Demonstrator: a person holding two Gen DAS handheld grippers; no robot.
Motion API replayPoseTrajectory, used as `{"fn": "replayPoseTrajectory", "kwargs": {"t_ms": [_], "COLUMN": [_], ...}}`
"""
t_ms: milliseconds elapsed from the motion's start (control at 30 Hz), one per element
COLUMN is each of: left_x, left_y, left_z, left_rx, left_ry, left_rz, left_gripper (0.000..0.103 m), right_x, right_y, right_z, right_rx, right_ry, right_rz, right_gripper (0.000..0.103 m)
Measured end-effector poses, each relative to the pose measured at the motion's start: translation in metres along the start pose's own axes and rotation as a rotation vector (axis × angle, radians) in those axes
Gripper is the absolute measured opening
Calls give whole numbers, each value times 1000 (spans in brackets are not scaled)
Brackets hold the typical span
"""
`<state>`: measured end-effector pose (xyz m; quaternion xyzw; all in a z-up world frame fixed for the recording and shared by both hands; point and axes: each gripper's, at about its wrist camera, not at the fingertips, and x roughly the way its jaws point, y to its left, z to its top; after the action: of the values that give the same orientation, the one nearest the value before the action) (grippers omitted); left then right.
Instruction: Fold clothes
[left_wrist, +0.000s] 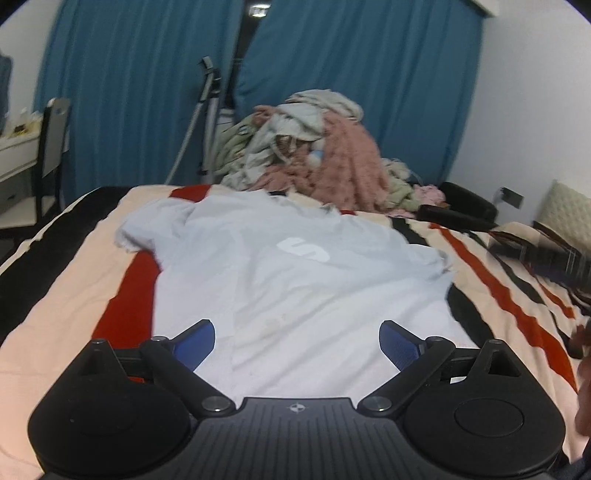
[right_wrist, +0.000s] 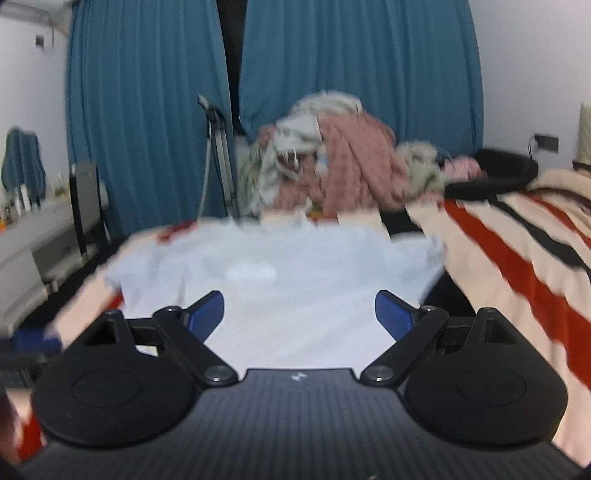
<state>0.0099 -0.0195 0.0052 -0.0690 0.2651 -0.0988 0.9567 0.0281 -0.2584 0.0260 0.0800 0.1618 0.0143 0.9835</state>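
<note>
Shirt (left_wrist: 280, 280) first: a pale blue-white tee with a white mark on the chest, spread flat on the striped bedspread (left_wrist: 509, 295) of the bed, collar end toward the curtains (left_wrist: 122, 96), hem end nearest me. Left gripper (left_wrist: 297, 343) hovers over the hem with its jaws spread wide and nothing between the blue pads (left_wrist: 195, 345); right gripper (right_wrist: 299, 314) likewise hangs over the lower body of the cloth, jaws spread, empty (that view is blurred, so edges there are hard to place). My reading of the fabric: thin knit, light, limp, no stiffness at all; it should drape and sag from whatever point I pinch, and cling a little to the bedspread rather than slide. Not fragile. Wrinkles already run down the middle, so a one-point lift would likely bunch it. Best hold, I judge, is at the edges: the two hem corners, or a sleeve (left_wrist: 140, 229) and the side seam below it, pinching a single fold of cloth and not the bedspread under it. Heap of unfolded laundry (left_wrist: 314, 155) sits beyond the collar, well apart.
</note>
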Motion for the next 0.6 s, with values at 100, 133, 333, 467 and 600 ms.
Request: {"fn": "replayPoseTrajectory", "kwargs": {"t_ms": [100, 133, 333, 467, 600], "left_x": [17, 27, 117, 180, 238], "left_y": [13, 19, 101, 172, 223], "left_z": [14, 23, 65, 68, 61], "left_rx": [-36, -43, -343, -579, -709], "left_ry": [16, 20, 88, 82, 91], "left_rz": [8, 14, 37, 60, 23], "left_gripper": [97, 98, 98, 93, 87], "right_x": [18, 24, 64, 96, 125], "right_y": [3, 3, 2, -20, -32], "right_z": [13, 12, -34, -58, -73], "right_rx": [147, 193, 157, 249, 350], "right_ry": [-3, 1, 123, 249, 322], "right_rz": [44, 64, 114, 85, 105], "right_gripper": [90, 90, 90, 90, 90]}}
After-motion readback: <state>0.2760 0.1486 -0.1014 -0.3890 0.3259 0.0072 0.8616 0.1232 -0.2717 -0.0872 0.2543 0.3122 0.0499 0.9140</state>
